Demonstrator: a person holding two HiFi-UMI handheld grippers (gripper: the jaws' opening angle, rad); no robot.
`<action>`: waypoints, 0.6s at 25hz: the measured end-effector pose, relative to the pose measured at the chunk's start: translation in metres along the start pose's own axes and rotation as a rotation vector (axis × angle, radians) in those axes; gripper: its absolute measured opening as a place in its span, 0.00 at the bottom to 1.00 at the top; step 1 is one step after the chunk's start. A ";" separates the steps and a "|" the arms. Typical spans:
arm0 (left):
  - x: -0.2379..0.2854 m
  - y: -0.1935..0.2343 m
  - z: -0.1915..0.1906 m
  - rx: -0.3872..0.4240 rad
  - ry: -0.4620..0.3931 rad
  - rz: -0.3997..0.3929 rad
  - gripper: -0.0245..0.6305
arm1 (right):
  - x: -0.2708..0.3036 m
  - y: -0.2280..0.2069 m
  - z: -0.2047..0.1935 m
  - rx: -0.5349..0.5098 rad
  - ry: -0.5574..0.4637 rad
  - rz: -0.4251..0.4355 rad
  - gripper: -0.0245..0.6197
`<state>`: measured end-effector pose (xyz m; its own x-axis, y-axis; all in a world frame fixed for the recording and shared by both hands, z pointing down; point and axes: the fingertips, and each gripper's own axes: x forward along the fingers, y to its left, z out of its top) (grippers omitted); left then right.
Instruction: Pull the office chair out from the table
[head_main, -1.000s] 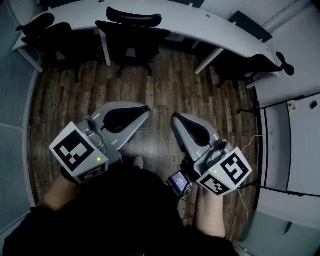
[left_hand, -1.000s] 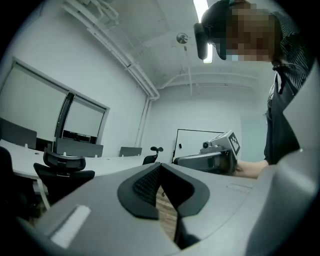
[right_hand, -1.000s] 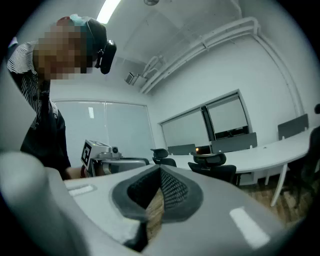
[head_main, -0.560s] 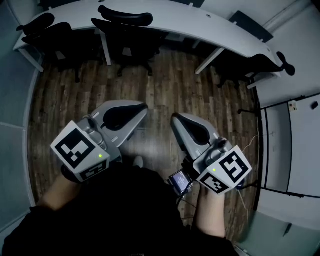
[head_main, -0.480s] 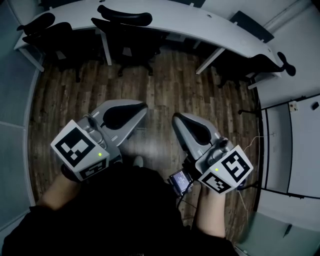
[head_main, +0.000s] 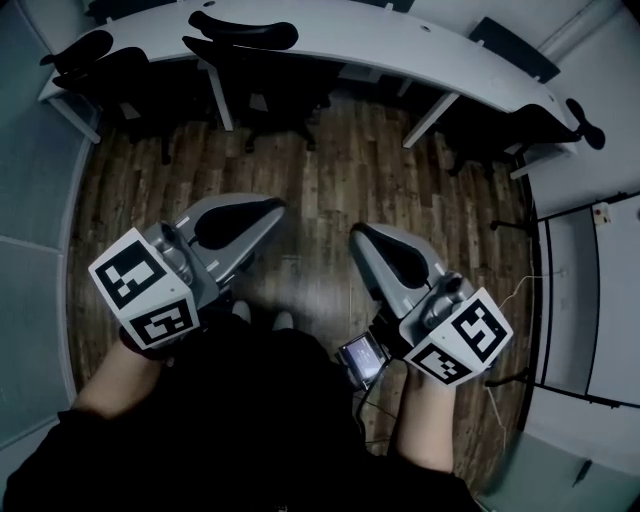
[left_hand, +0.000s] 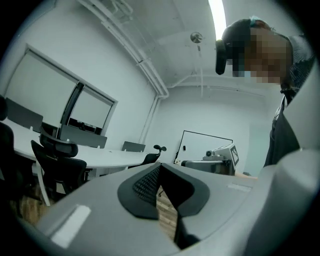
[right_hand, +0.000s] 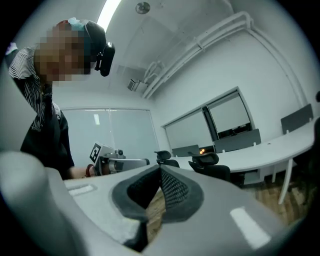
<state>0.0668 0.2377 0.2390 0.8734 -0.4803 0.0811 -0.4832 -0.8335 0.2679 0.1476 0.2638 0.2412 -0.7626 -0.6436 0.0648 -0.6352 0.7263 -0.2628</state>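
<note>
A black office chair (head_main: 250, 60) stands tucked under the curved white table (head_main: 400, 40), its headrest showing over the tabletop. Both grippers are held level over the wood floor, well short of the chair and touching nothing. My left gripper (head_main: 275, 207) is shut and empty, and so is my right gripper (head_main: 357, 235). In the left gripper view the shut jaws (left_hand: 160, 167) point past a chair (left_hand: 57, 160) at the table (left_hand: 105, 157). The right gripper view shows its shut jaws (right_hand: 160, 170) with two chairs (right_hand: 210, 167) beyond.
More black chairs sit at the table's left end (head_main: 100, 60) and right end (head_main: 530, 125). White table legs (head_main: 222, 100) come down beside the middle chair. A wall panel (head_main: 30, 280) runs along the left, cabinets (head_main: 590, 300) along the right. A small device (head_main: 362, 357) hangs at my waist.
Both grippers have shifted slightly over the floor, and the left one has rolled a little so its marker cube shows two faces. The jaws stay shut. The chairs have not moved.
</note>
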 end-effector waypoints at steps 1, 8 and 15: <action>0.002 0.001 -0.001 -0.006 0.002 0.006 0.04 | -0.003 -0.004 -0.001 0.009 -0.003 0.007 0.04; 0.012 0.008 0.000 0.021 0.011 0.008 0.04 | 0.001 -0.010 0.005 0.054 -0.044 0.065 0.04; 0.017 0.047 0.020 0.080 -0.004 -0.010 0.04 | 0.031 -0.022 0.036 -0.005 -0.053 0.029 0.04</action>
<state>0.0581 0.1846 0.2343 0.8779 -0.4729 0.0747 -0.4780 -0.8573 0.1912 0.1423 0.2197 0.2144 -0.7734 -0.6339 0.0066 -0.6137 0.7459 -0.2589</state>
